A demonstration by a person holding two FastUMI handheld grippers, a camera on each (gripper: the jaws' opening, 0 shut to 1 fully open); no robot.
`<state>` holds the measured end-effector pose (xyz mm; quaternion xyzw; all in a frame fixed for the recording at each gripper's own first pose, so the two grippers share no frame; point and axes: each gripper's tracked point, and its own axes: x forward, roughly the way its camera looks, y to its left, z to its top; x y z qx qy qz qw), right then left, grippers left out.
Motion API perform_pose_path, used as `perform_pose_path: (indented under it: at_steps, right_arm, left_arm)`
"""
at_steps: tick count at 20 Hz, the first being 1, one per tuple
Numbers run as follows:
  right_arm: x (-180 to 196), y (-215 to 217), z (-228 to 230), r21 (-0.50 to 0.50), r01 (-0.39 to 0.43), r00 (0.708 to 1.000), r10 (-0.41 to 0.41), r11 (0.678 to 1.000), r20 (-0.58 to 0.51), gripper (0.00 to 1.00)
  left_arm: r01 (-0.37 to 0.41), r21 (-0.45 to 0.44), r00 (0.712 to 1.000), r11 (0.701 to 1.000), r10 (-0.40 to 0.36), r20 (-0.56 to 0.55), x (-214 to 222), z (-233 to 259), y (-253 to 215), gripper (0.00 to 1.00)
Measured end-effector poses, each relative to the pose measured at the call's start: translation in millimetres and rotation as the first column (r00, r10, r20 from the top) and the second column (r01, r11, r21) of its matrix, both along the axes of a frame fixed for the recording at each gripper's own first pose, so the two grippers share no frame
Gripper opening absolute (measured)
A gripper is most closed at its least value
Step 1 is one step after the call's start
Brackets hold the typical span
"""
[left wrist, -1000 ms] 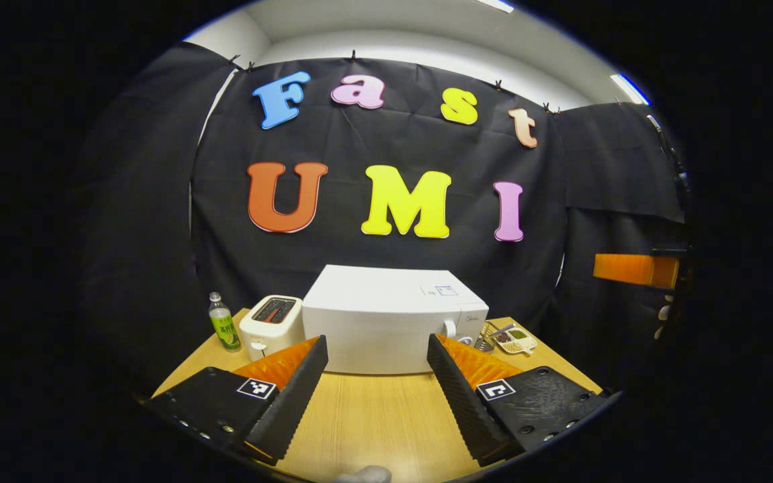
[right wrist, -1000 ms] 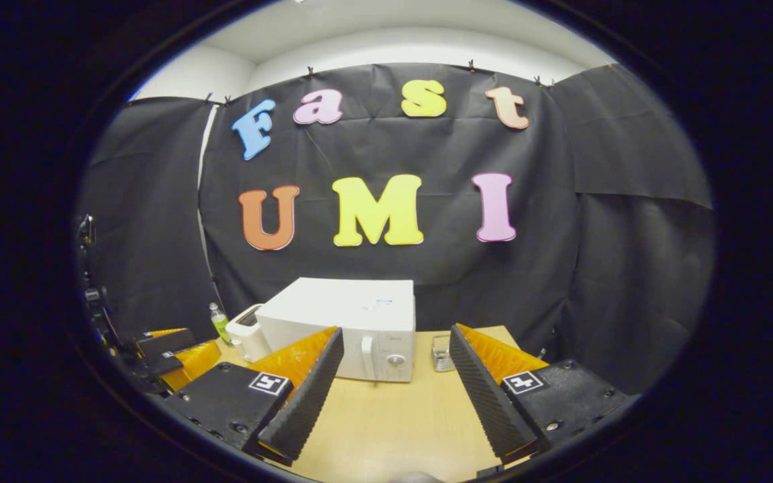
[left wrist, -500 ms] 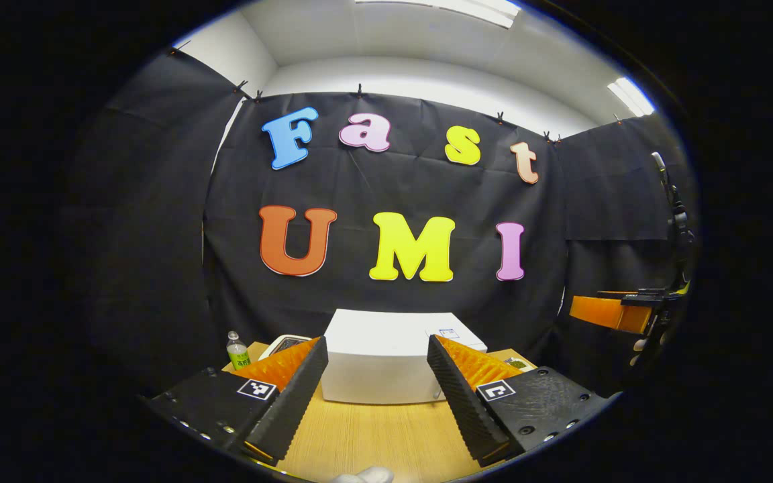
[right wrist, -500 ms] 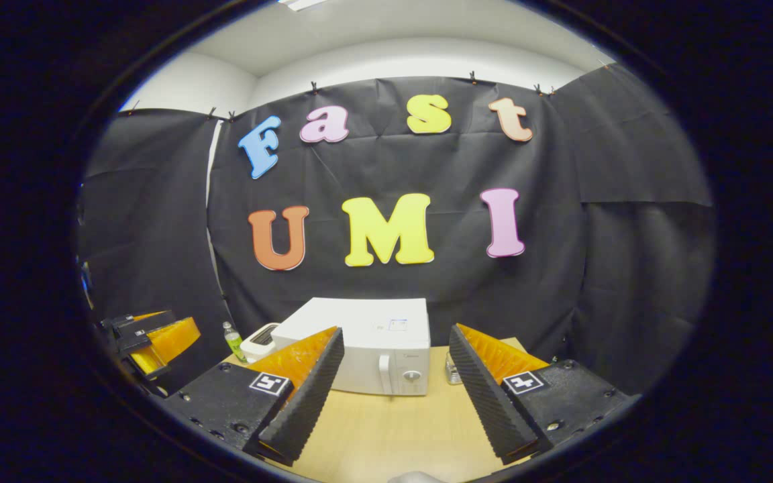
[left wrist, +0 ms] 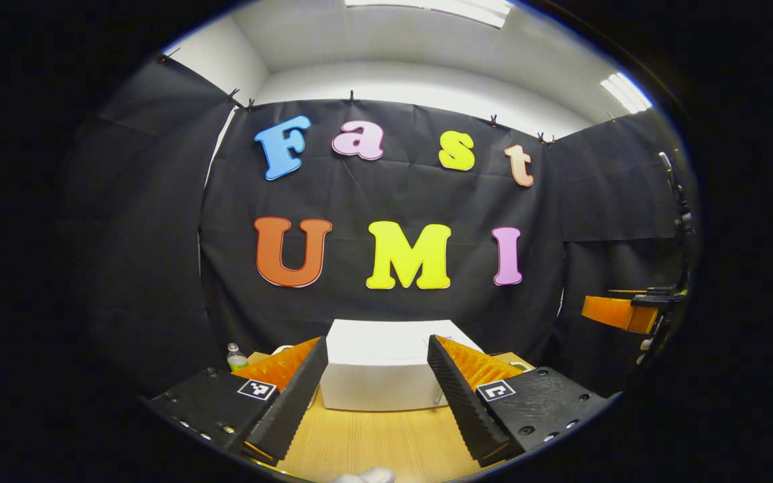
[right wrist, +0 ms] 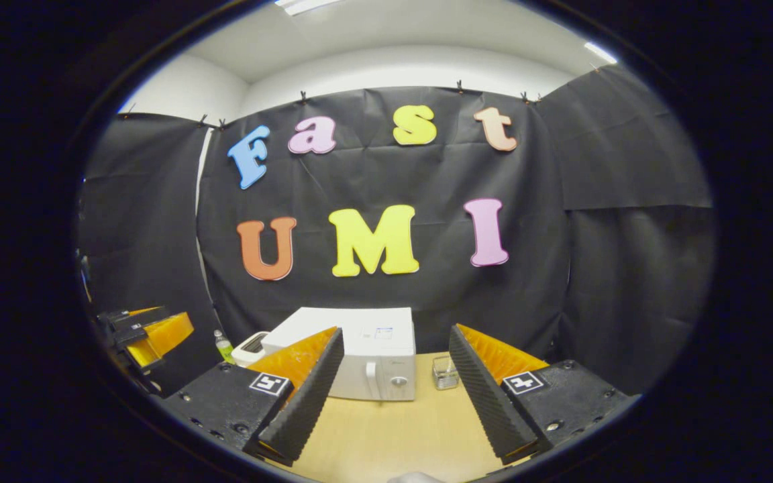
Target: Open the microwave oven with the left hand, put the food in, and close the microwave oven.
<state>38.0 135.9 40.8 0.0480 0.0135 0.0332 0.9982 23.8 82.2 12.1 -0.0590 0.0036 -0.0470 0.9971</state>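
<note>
A white microwave [left wrist: 376, 376] stands shut at the middle of the wooden table [left wrist: 373, 443], straight ahead of my left gripper [left wrist: 376, 396]. That gripper is open with nothing between its fingers and is well short of the oven. In the right gripper view the microwave [right wrist: 359, 355] shows its door handle [right wrist: 372, 381] and a knob [right wrist: 398, 381]. My right gripper [right wrist: 393, 396] is open and empty, and it also hangs in the air at the far right of the left gripper view [left wrist: 618, 312]. The left gripper [right wrist: 151, 332] hangs at the left edge of the right gripper view.
Left of the microwave stand a white toaster [right wrist: 252, 343] and a small green-labelled bottle [left wrist: 234, 355]. A small clear container [right wrist: 445, 372] sits on the table right of the microwave. Black cloth walls close the booth behind and on both sides.
Both views have tilted upward: the microwave sits lower in each and more ceiling shows. The food tray to the right of the microwave has gone behind the left gripper's right finger. Both grippers stay open.
</note>
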Motion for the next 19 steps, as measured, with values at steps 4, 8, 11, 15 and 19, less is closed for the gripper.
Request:
perform_pose_path:
  at_steps: [4,8,11,15,19]
  right_arm:
    - [-5.1,-4.1,3.9,0.005,0.0,1.0,0.0,1.0,0.006,1.0]
    - [-11.0,-9.2,10.2,0.013,0.005,1.0,-0.005,1.0,0.019,0.91]
    - [-15.3,-8.9,11.5,0.016,-0.001,1.0,0.001,1.0,0.021,1.0]
    - [-20.2,-5.3,6.6,0.009,-0.012,1.0,0.012,1.0,0.011,1.0]
    - [-24.6,0.0,6.3,0.004,-0.02,1.0,0.02,1.0,0.011,1.0]
  left_arm:
    - [0.001,0.009,1.0,1.0,-0.001,0.008,-3.0,5.4,-3.1,0.93]
    - [-0.008,0.02,1.0,1.0,0.008,0.015,-8.2,10.8,-2.5,0.93]
    - [-0.026,0.022,0.999,0.999,0.026,0.023,-11.0,17.0,3.2,0.93]
    - [-0.042,0.011,0.999,0.999,0.041,0.029,-16.3,21.8,7.4,0.93]
    - [-0.052,0.013,0.998,0.999,0.051,0.037,-21.3,25.1,11.3,0.93]
